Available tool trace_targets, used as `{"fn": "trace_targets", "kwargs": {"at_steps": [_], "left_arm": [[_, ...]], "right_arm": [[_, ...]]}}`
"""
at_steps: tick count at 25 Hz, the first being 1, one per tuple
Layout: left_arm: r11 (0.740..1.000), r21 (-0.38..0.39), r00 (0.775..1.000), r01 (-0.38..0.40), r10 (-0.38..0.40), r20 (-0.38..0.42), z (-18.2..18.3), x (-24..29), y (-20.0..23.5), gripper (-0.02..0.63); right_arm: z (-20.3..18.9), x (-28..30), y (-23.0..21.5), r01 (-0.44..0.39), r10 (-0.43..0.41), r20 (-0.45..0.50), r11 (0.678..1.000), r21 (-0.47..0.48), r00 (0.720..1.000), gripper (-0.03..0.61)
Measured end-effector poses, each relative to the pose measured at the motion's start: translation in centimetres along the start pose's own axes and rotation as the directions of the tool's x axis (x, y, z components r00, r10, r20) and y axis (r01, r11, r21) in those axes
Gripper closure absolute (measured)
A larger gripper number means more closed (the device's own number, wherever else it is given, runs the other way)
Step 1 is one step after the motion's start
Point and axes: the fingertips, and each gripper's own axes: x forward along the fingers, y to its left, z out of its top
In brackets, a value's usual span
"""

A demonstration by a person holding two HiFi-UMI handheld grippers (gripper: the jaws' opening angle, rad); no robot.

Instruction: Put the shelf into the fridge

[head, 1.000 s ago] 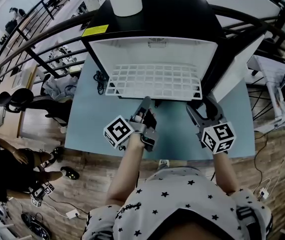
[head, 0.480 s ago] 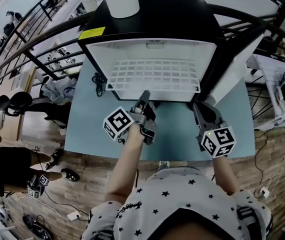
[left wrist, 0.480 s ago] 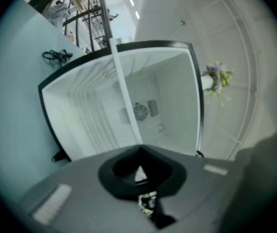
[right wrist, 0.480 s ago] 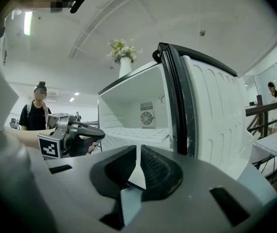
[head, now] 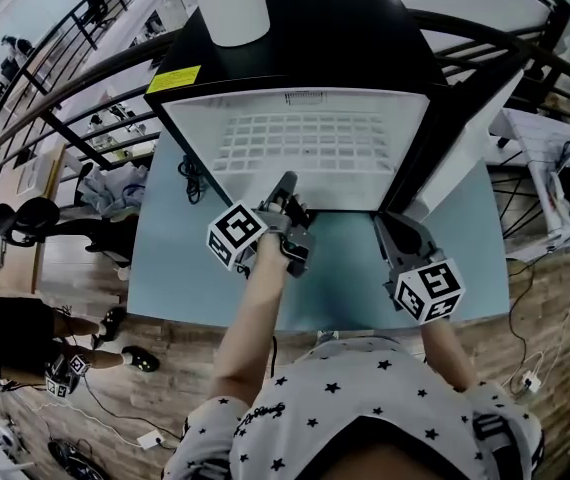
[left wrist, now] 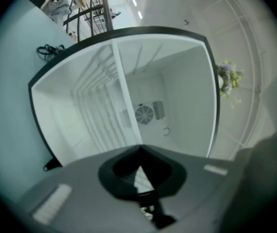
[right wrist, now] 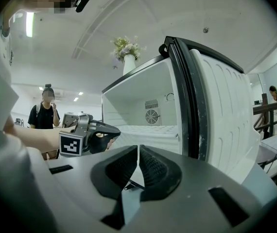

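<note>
The white wire shelf (head: 310, 146) lies level inside the open fridge (head: 295, 43), its front edge close to the fridge's mouth. My left gripper (head: 287, 180) is at the middle of that front edge, shut on the shelf; in the left gripper view the shelf (left wrist: 107, 110) runs edge-on straight from the jaw tips (left wrist: 139, 148) into the white cavity. My right gripper (head: 385, 222) hangs before the fridge's right front corner. Its jaws have just been closing and now meet (right wrist: 138, 147) with nothing between them. From there the left gripper (right wrist: 110, 130) shows at the shelf (right wrist: 148, 130).
The fridge door (head: 470, 133) stands open to the right, close beside my right gripper. A white vase (head: 227, 3) stands on the fridge's black top. The fridge sits on a light blue table (head: 175, 258) with a cable (head: 193, 176) at its left. A person (right wrist: 45, 111) stands far off.
The shelf has slid deeper into the fridge, and my left gripper went forward with it. The right gripper's jaws, spread wide a second ago, have closed; that hand stayed put.
</note>
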Motion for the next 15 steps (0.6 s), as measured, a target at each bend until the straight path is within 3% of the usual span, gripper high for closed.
{"fn": "trace_targets", "kwargs": {"at_steps": [15], "left_arm": [[1.000, 0.003, 1.000, -0.029, 0.029, -0.010, 1.3, 3.0, 0.4, 0.609]], "right_arm": [[-0.4, 0.7, 0.3, -0.021, 0.021, -0.014, 1.000, 0.013, 1.000, 0.554]]}}
